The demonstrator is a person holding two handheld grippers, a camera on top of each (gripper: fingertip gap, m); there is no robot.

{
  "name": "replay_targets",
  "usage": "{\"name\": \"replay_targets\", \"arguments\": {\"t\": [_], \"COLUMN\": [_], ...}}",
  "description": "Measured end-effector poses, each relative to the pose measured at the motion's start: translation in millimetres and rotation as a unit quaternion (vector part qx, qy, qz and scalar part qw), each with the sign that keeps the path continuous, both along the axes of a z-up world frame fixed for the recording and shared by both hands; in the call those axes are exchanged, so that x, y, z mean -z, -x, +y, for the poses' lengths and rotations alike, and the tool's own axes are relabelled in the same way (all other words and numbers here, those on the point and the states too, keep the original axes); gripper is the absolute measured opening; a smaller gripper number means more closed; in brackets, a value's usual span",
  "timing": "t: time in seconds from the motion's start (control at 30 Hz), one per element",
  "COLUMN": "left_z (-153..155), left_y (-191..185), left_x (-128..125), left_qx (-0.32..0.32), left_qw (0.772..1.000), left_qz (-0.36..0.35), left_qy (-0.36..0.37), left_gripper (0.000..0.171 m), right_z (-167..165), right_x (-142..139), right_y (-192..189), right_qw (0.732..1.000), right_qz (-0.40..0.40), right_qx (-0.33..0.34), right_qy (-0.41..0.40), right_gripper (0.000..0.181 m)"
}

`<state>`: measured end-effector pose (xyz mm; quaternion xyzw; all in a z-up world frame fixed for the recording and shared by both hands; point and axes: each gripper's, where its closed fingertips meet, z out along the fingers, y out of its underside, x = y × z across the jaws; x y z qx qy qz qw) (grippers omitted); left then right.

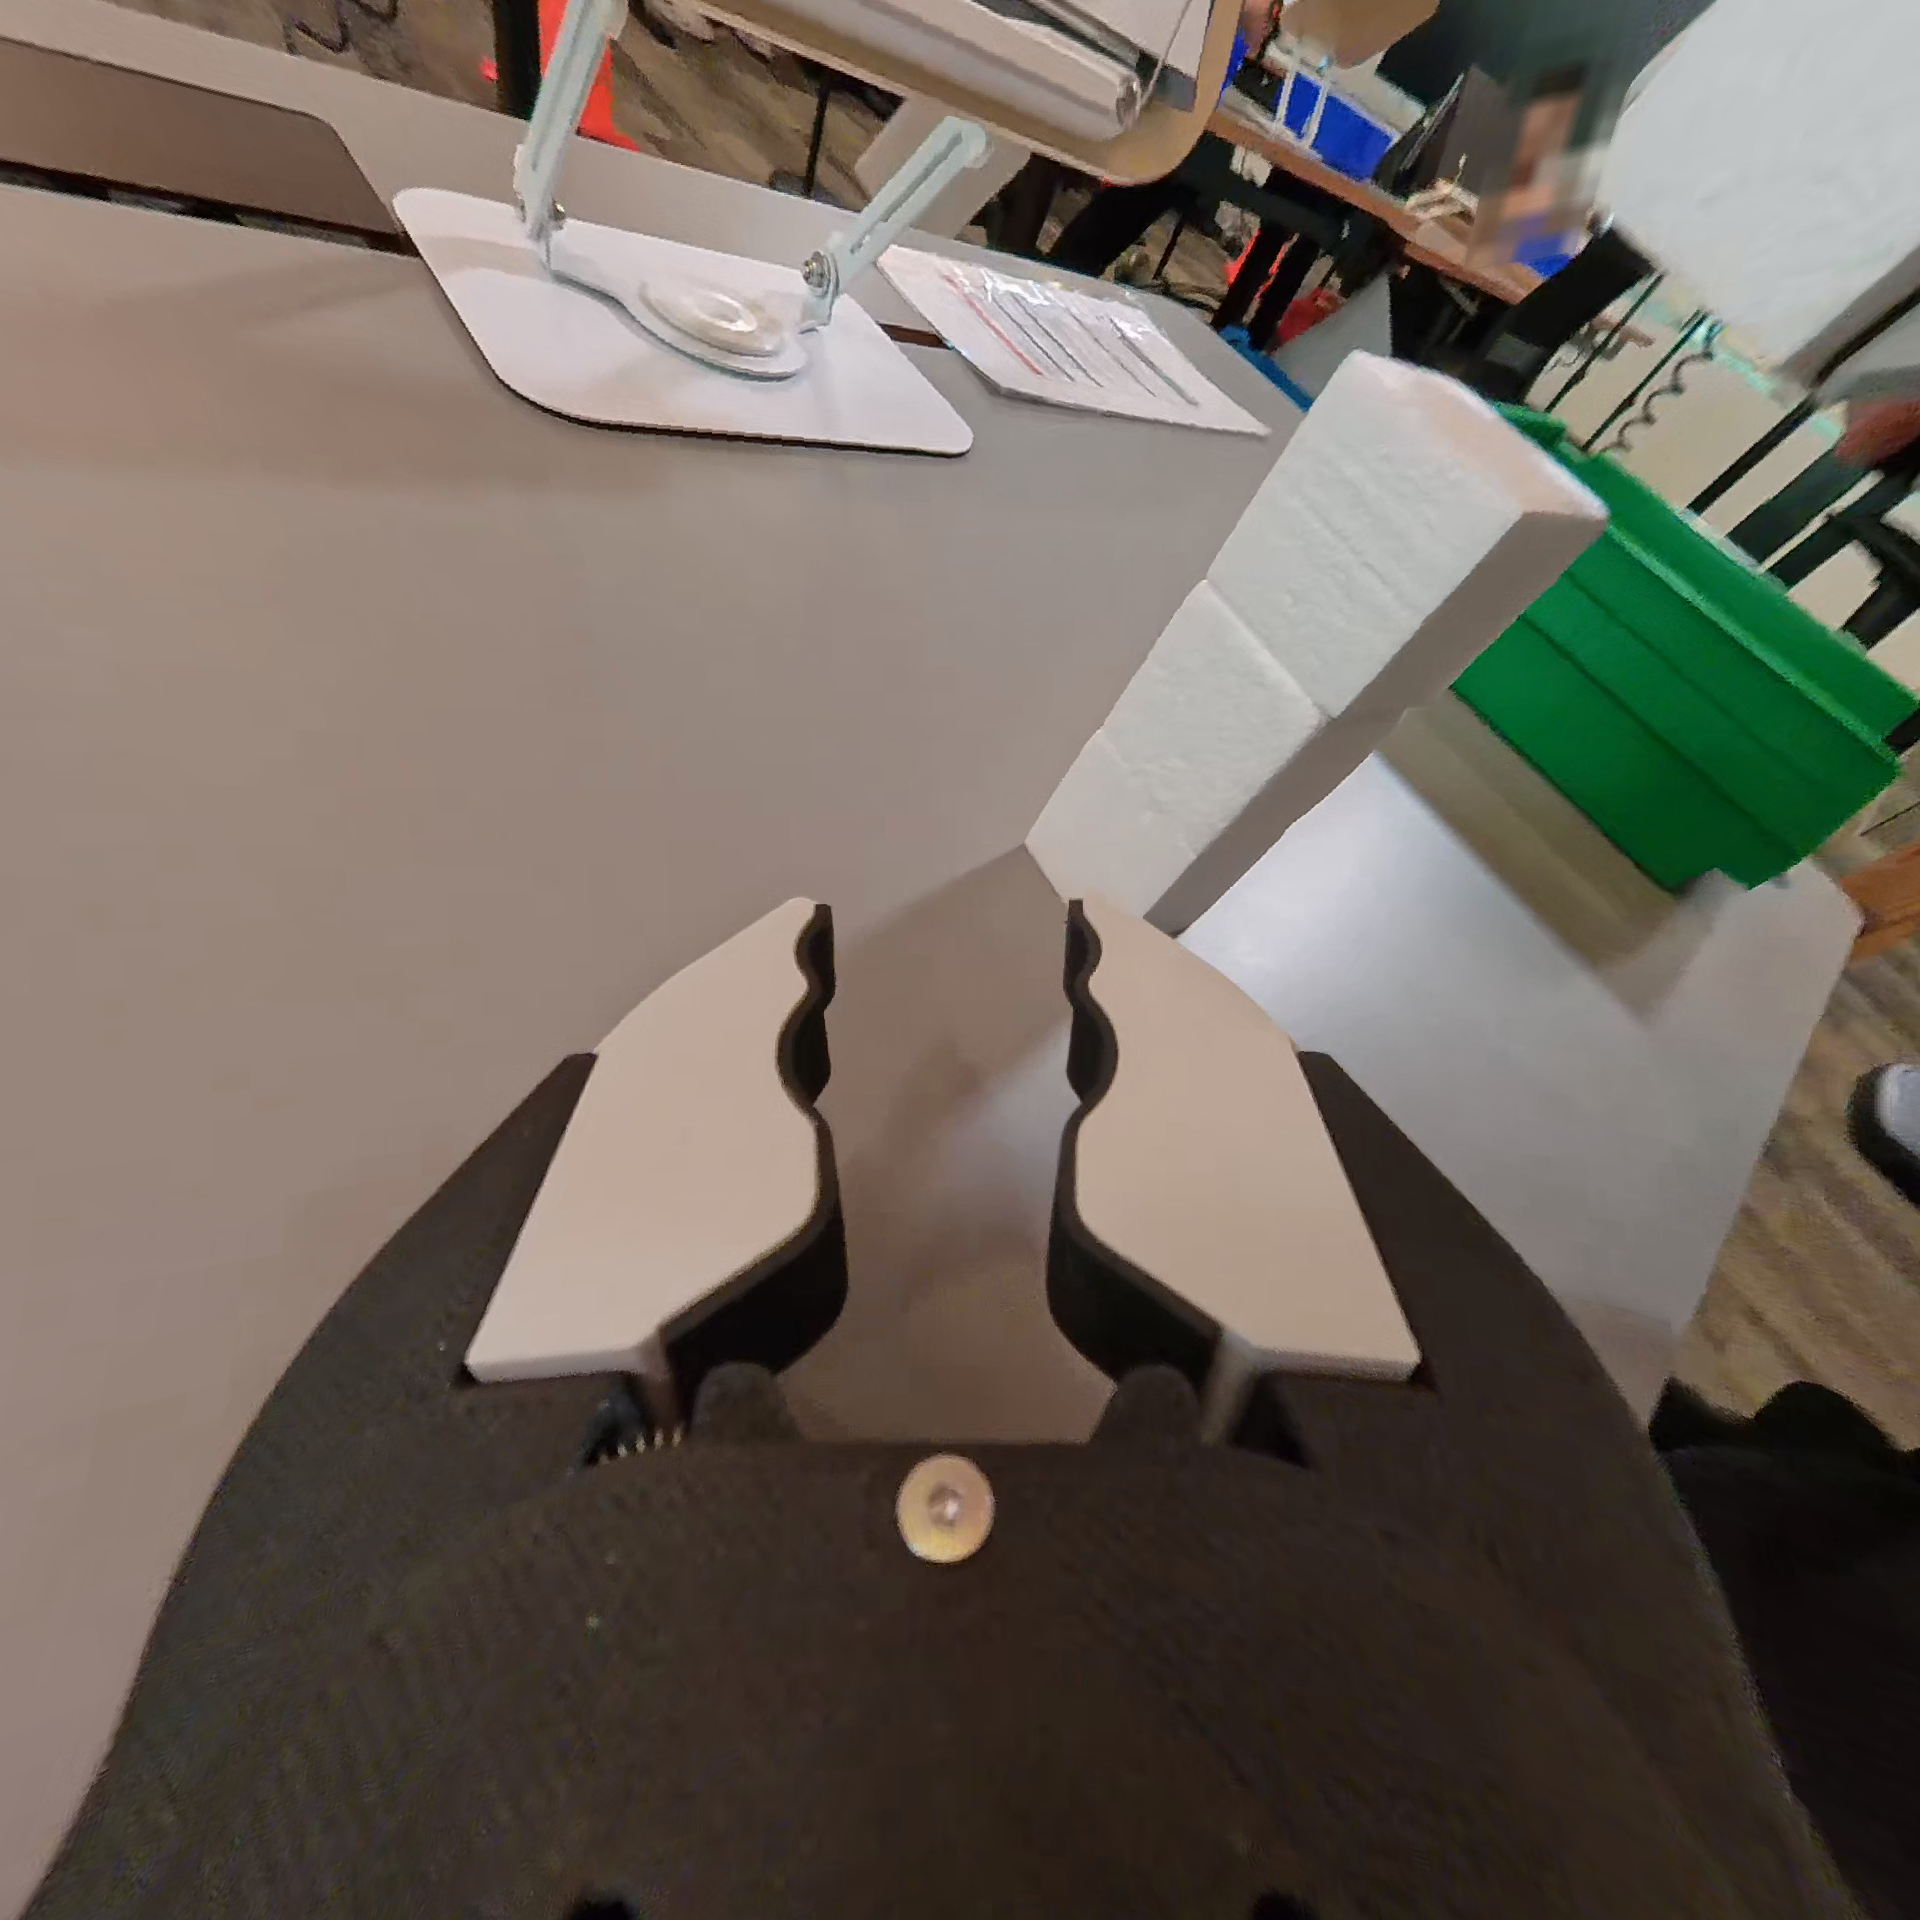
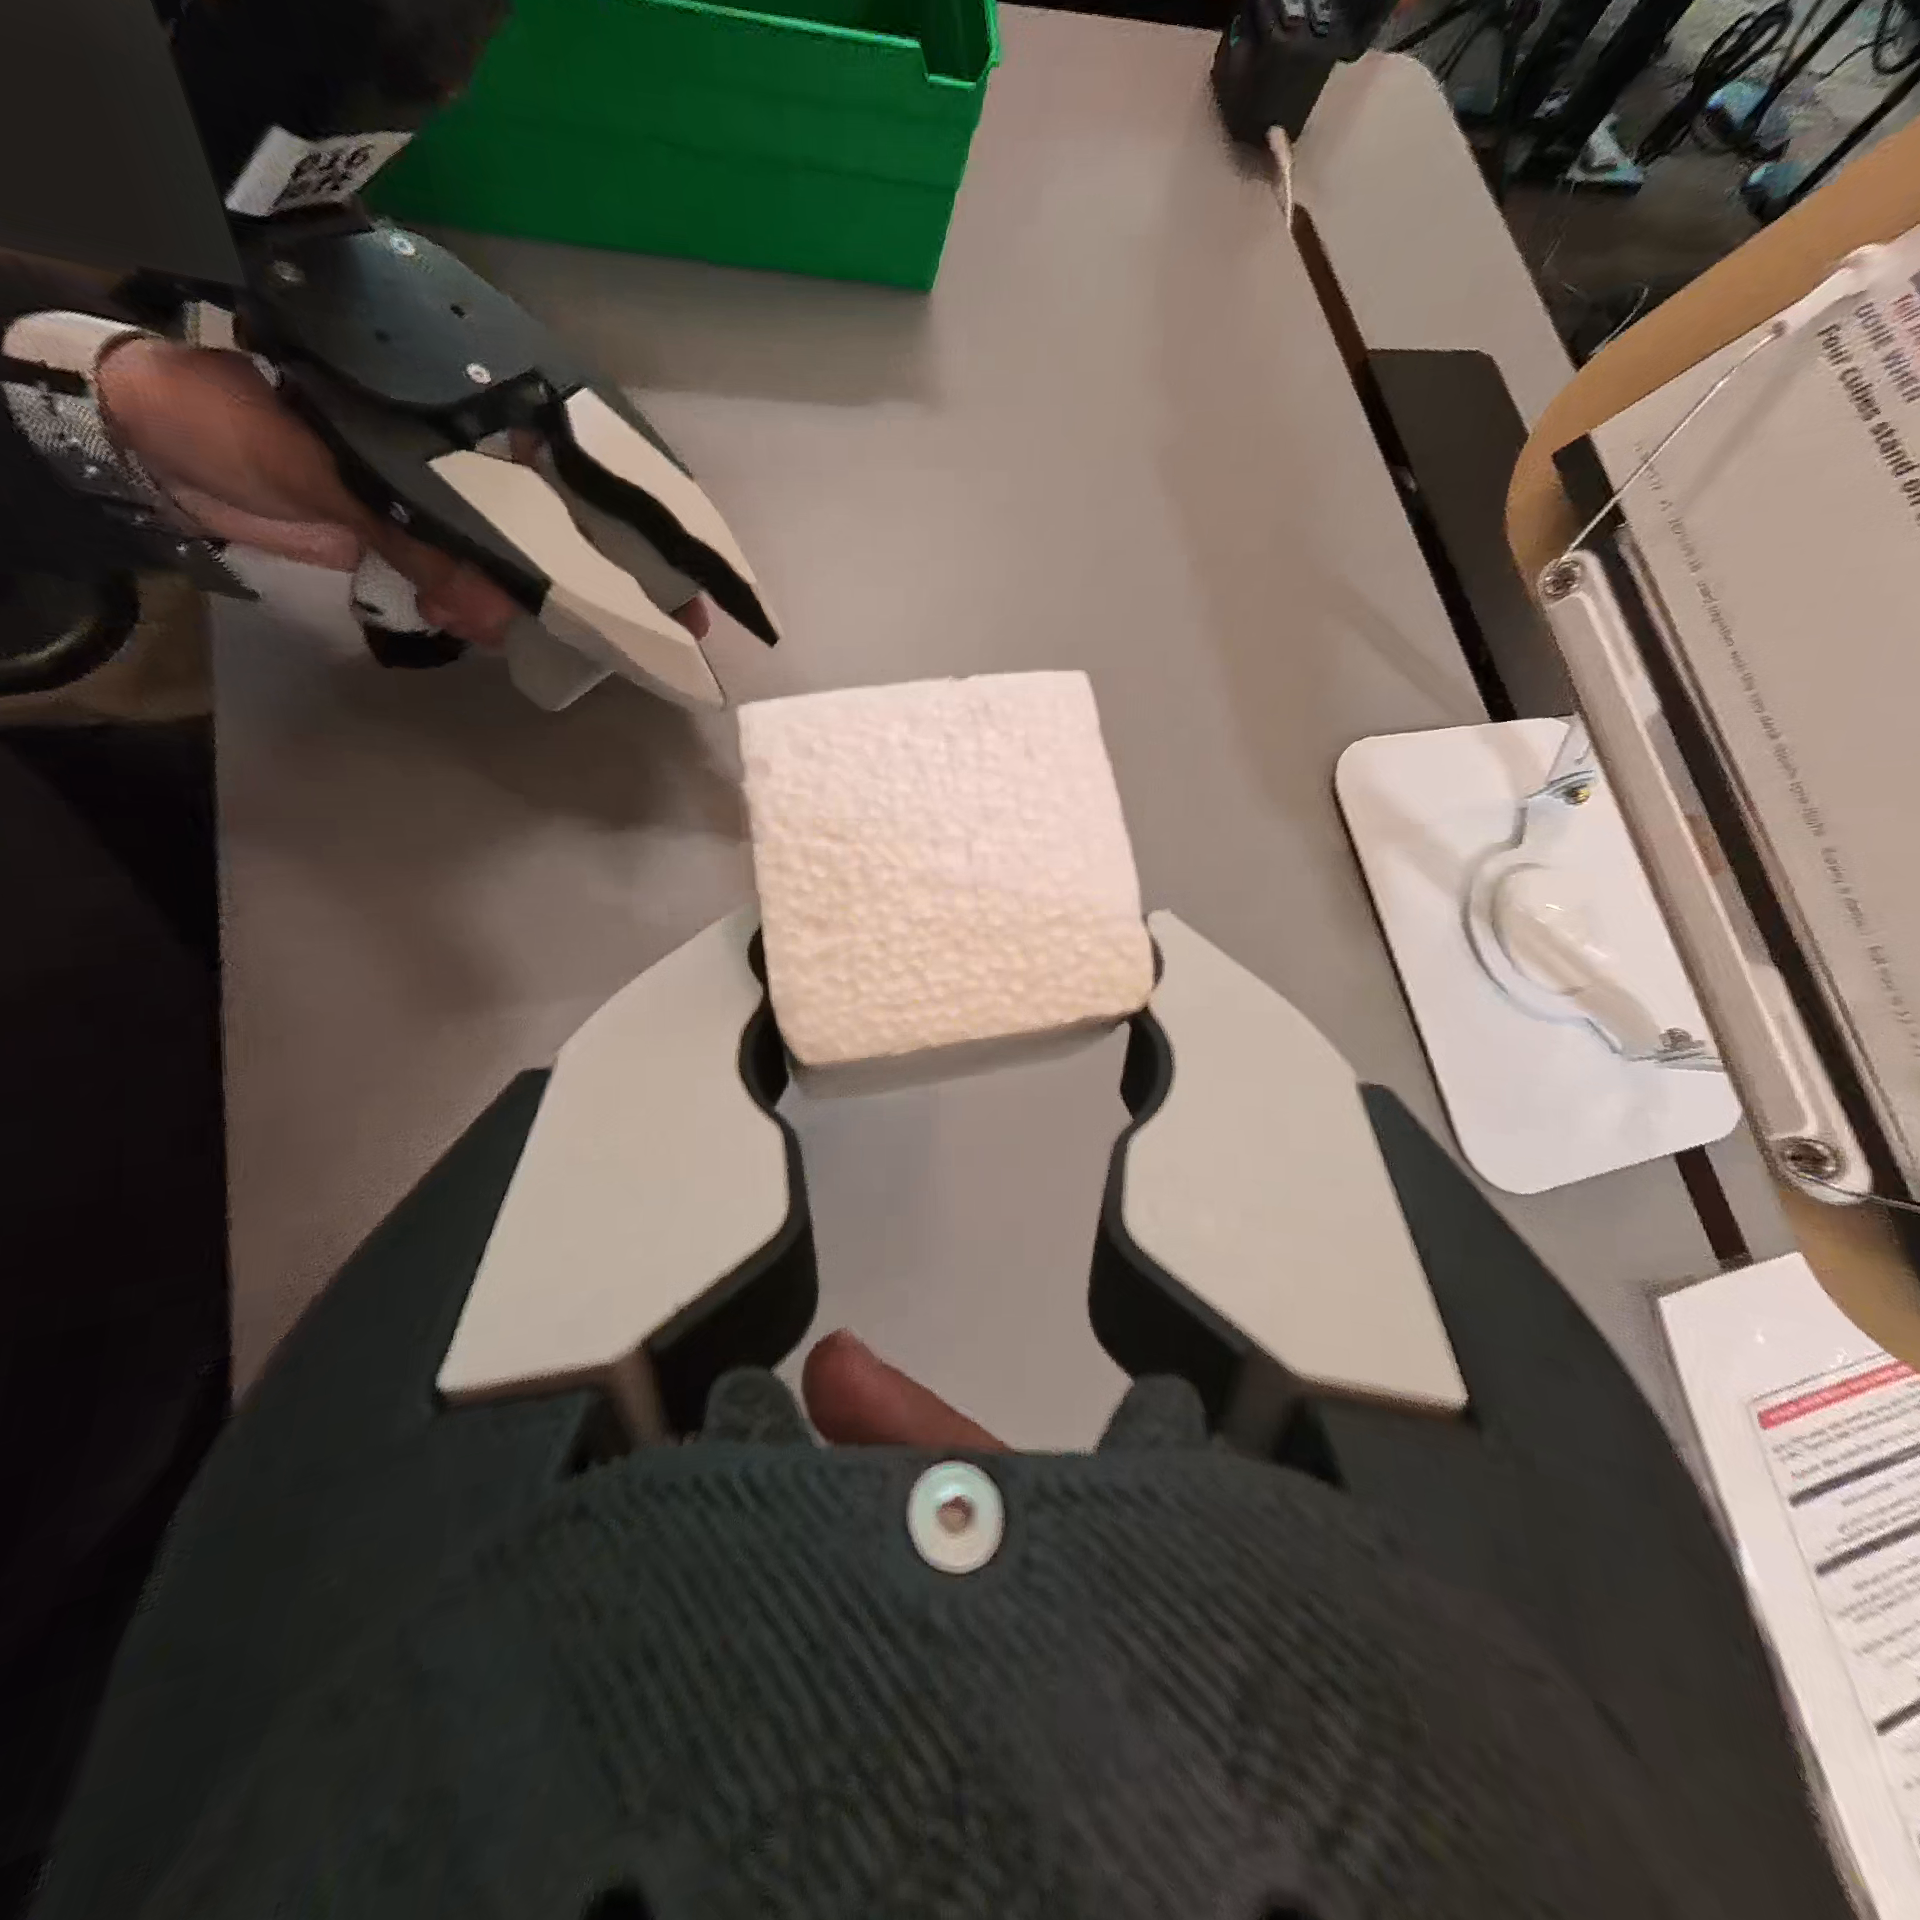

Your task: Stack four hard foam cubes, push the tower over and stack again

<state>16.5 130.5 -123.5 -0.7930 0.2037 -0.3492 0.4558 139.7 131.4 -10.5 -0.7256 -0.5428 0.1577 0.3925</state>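
My right gripper [image 2: 951, 935] is shut on a white foam cube [image 2: 935, 831], gripping its near sides at the fingertips. That cube shows blurred at the top right of the left wrist view [image 1: 1766, 177], above and apart from a leaning stack of three white foam cubes [image 1: 1278, 665] on the grey table [image 1: 520, 675]. In the right wrist view the held cube hides the stack. My left gripper [image 1: 945, 914] is open and empty, just left of the stack's foot. It also shows in the right wrist view [image 2: 743, 665], held by a hand, its tips close to the held cube's far left corner.
A green bin [image 1: 1662, 707] stands beyond the stack, seen too in the right wrist view [image 2: 707, 135]. A white document stand base [image 1: 675, 322] and a laminated sheet [image 1: 1070, 343] lie at the back. The stand's board [image 2: 1766, 623] overhangs the right side.
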Motion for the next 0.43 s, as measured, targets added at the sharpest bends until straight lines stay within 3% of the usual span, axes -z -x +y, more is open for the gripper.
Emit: {"name": "replay_targets", "arguments": {"t": [0.2, 0.43], "left_z": [0.9, -3.8], "left_y": [-0.7, -6.4], "left_x": [-1.4, 4.8], "left_qx": [-0.005, 0.011], "left_qw": [1.0, 1.0], "left_qz": [-0.021, -0.001], "left_qy": [0.016, 0.016], "left_gripper": [0.042, 0.042], "right_z": [14.6, 5.9], "right_x": [8.0, 12.4], "right_y": [-2.6, 12.6], "right_qw": [0.999, 1.0], "right_qz": [0.011, 0.013], "right_qx": [0.036, 0.005], "right_qy": [0.004, 0.009], "right_gripper": [0.065, 0.065]}}
